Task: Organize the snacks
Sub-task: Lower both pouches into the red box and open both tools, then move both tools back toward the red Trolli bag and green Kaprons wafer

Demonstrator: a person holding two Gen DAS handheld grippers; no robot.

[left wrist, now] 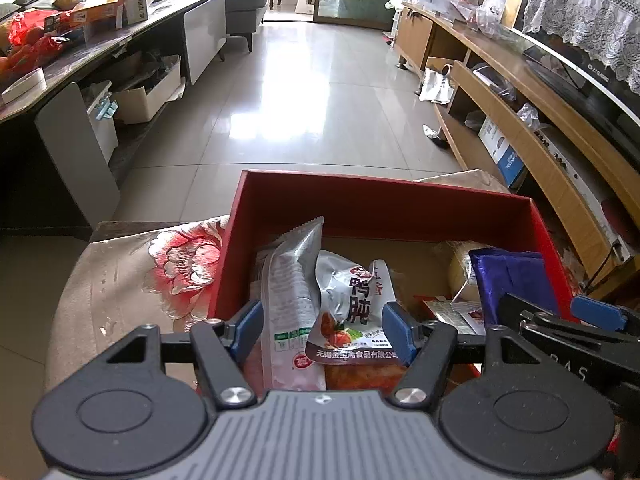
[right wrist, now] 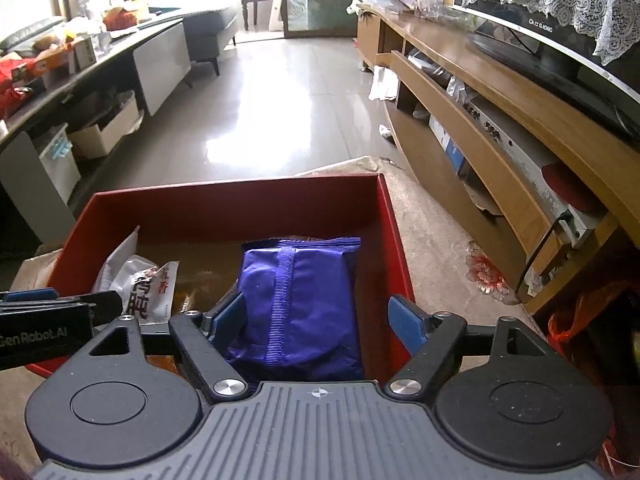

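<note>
A red box [left wrist: 360,200] stands on a cloth-covered table and holds snack packs. In the left wrist view my left gripper [left wrist: 324,330] is open over the box's left part, its blue pads on either side of a silver pouch [left wrist: 292,300] and a white pouch with black characters [left wrist: 352,300]. A blue-purple pack [left wrist: 508,280] and a pale round snack [left wrist: 460,272] lie to the right. In the right wrist view my right gripper [right wrist: 316,320] is open around the blue-purple pack [right wrist: 300,300] inside the red box [right wrist: 240,200]; the pads do not press it.
The floral tablecloth [left wrist: 140,280] covers the table around the box. A wooden TV cabinet [right wrist: 500,140] runs along the right, with a red bag [right wrist: 580,320] by it. A dark counter [left wrist: 100,40] with clutter stands left. Tiled floor [left wrist: 300,100] lies ahead.
</note>
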